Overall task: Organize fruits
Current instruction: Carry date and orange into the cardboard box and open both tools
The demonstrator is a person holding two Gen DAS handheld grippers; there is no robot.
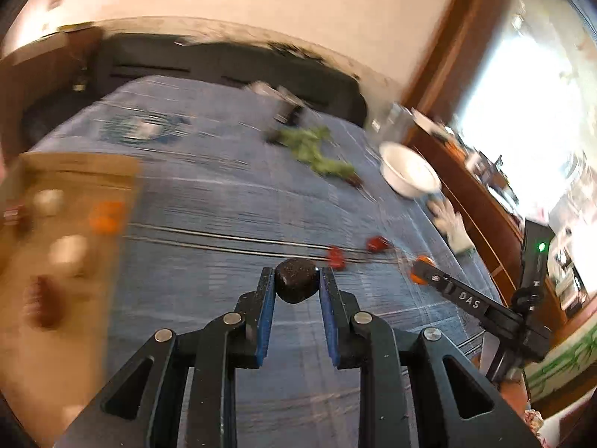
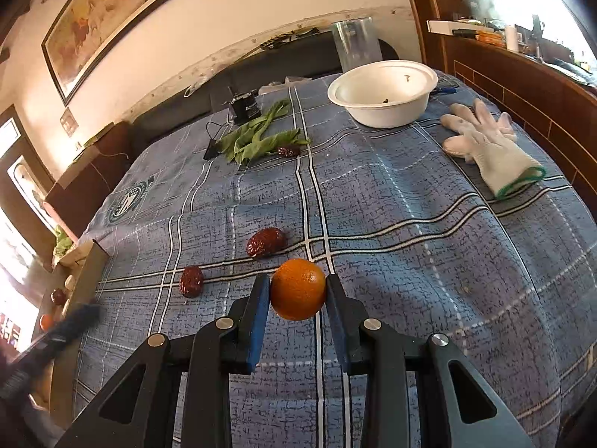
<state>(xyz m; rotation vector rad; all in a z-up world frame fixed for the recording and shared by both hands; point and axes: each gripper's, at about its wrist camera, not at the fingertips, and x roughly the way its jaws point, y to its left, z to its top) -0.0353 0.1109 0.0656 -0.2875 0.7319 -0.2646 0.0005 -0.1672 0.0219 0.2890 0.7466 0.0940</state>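
My left gripper is shut on a dark round fruit and holds it above the blue checked cloth. My right gripper is shut on a small orange just above the cloth; it also shows in the left wrist view with the orange. Two red dates lie on the cloth left of the orange. A third date lies by the green leaves. A cardboard box at the left holds several fruits, among them an orange.
A white bowl stands at the far right of the cloth, with a clear plastic cup behind it. A white glove lies near the right edge. A small black device with a cable sits at the far side. A wooden ledge runs along the right.
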